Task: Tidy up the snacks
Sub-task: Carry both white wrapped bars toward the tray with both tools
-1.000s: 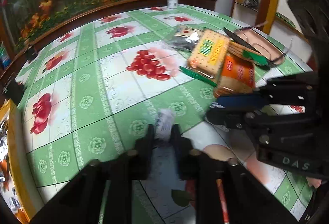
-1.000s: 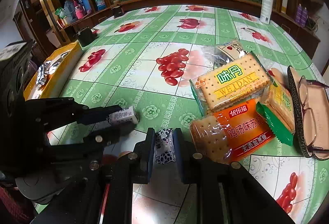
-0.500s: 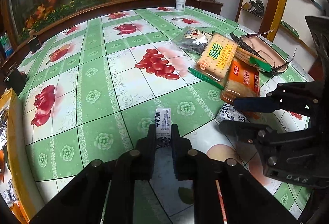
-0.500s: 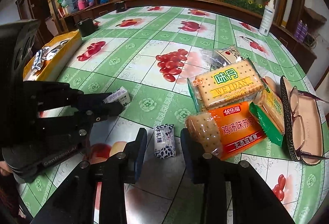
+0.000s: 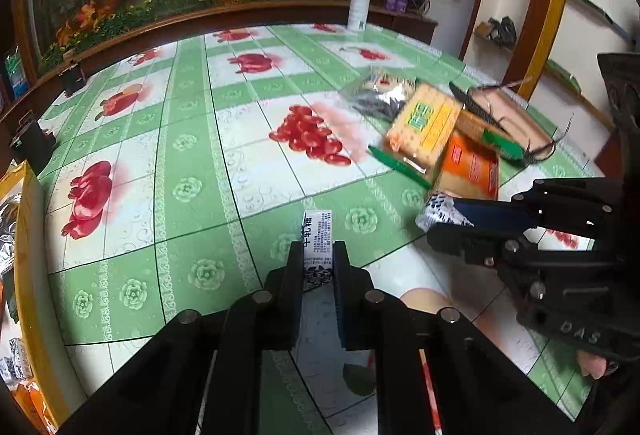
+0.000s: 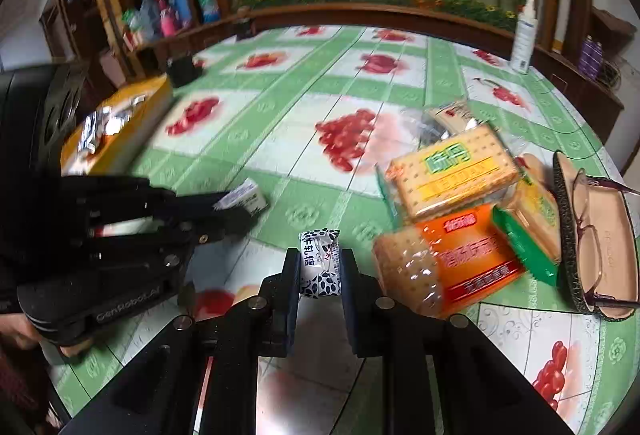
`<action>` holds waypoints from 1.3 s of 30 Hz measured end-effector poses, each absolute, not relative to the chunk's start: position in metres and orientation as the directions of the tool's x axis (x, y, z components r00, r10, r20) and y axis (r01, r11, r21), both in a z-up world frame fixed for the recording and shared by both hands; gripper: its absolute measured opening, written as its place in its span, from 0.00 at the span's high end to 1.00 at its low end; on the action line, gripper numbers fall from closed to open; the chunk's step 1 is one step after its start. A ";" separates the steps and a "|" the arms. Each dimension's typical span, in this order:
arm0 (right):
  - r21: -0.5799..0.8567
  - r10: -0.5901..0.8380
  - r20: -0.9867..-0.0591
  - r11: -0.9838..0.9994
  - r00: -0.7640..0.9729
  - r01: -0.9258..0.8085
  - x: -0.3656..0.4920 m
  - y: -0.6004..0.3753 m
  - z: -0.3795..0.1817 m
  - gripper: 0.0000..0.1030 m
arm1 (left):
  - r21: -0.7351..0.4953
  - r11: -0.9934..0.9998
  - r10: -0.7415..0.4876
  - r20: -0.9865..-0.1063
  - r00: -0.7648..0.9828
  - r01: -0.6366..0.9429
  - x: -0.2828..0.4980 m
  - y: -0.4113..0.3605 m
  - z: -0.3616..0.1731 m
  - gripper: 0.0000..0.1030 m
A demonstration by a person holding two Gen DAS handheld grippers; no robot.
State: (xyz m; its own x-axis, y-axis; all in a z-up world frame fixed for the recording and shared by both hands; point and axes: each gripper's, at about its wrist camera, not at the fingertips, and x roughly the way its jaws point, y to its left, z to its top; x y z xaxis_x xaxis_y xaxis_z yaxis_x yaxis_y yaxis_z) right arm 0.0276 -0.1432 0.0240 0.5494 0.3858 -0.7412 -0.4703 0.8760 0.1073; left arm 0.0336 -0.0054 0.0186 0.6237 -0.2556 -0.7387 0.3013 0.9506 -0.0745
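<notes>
At the bottom middle of the left wrist view, a white candy (image 5: 317, 235) is pinched between the two black fingers of the left tool (image 5: 317, 255). The candy is long and thin and sticks out past the fingertips. At the bottom middle of the right wrist view, a spotted candy (image 6: 320, 267) with black and white marks is squeezed by the right tool (image 6: 320, 269). Both candies seem to be held just above the counter (image 5: 192, 155), which is covered with a green and white cloth with red fruit pictures.

A bit farther, to the right of the right wrist view, an orange cracker pack (image 6: 452, 259) is seen lying flat. A yellow cracker pack (image 6: 452, 171) is laid partly over it. A green-edged cracker pack (image 6: 532, 219) is tucked just beside them. A glasses case (image 6: 612, 235) with glasses in it is found at the right edge.

At the left of that view, a yellow box (image 6: 120, 131) with shiny packets inside is seen. Far back, at the upper right, a white bottle (image 6: 524, 35) is stood near the counter's edge.
</notes>
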 end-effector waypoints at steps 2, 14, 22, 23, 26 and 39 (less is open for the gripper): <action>0.121 0.394 -0.726 0.880 0.564 -0.459 0.027 -0.146 0.027 0.80 | -0.078 0.953 -0.255 -0.726 0.638 0.292 0.032 -0.003 0.022 0.88; 0.189 0.460 -0.677 0.863 0.575 -0.469 0.025 -0.142 0.036 0.80 | -0.137 0.965 -0.257 -0.671 0.695 0.224 0.029 0.021 0.042 0.88; 0.261 0.489 -0.649 0.862 0.582 -0.434 0.024 -0.127 0.039 0.80 | -0.187 0.962 -0.274 -0.623 0.733 0.201 0.017 0.038 0.056 0.88; 0.273 0.491 -0.644 0.864 0.587 -0.422 0.024 -0.123 0.040 0.80 | -0.201 0.961 -0.274 -0.616 0.739 0.189 0.015 0.043 0.059 0.88; 0.278 0.481 -0.642 0.872 0.597 -0.404 0.022 -0.109 0.041 0.80 | -0.215 0.964 -0.257 -0.597 0.760 0.157 0.006 0.058 0.071 0.88; 0.280 0.603 -0.599 0.774 0.526 -0.568 0.004 -0.019 0.075 0.79 | -0.242 0.969 -0.101 -0.587 0.803 -0.055 -0.052 0.172 0.088 0.87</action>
State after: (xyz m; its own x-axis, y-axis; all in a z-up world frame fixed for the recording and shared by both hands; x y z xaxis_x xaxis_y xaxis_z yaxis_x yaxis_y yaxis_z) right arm 0.0044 -0.0190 0.0748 0.5265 0.6034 -0.5989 -0.5680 0.7738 0.2804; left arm -0.0524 0.1720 0.0877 0.8034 -0.1008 -0.5869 -0.0548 0.9688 -0.2416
